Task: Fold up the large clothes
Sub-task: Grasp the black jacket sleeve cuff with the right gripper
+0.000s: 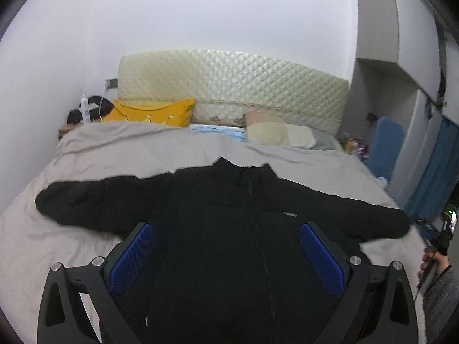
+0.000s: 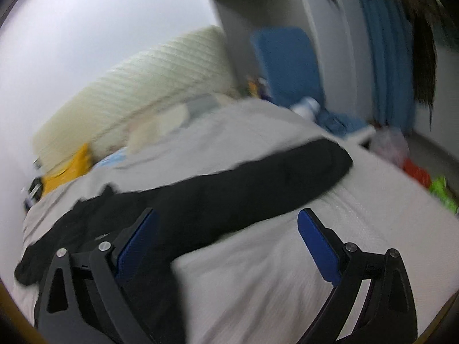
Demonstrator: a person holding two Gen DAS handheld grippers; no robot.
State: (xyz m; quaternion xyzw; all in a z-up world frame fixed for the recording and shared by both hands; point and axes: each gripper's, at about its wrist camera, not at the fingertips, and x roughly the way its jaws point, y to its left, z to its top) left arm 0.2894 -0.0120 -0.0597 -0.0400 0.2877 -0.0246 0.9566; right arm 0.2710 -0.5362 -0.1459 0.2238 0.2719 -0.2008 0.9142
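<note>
The black jacket [image 1: 229, 215] lay flat and face up on the bed [image 1: 86, 154], sleeves spread to either side, collar toward the headboard [image 1: 235, 86]. The left gripper [image 1: 226, 246] hovered over its lower front, jaws wide apart with nothing between them. The right gripper [image 2: 226, 232] was also spread wide and held nothing; it hung beside the jacket's right sleeve [image 2: 272, 172], one finger over black cloth, the other over the grey bedcover. The hem was cut off behind the left gripper's frame. The right wrist view was badly smeared, so the pillows [image 1: 272, 134] and clutter beyond the bed were hard to make out there.
</note>
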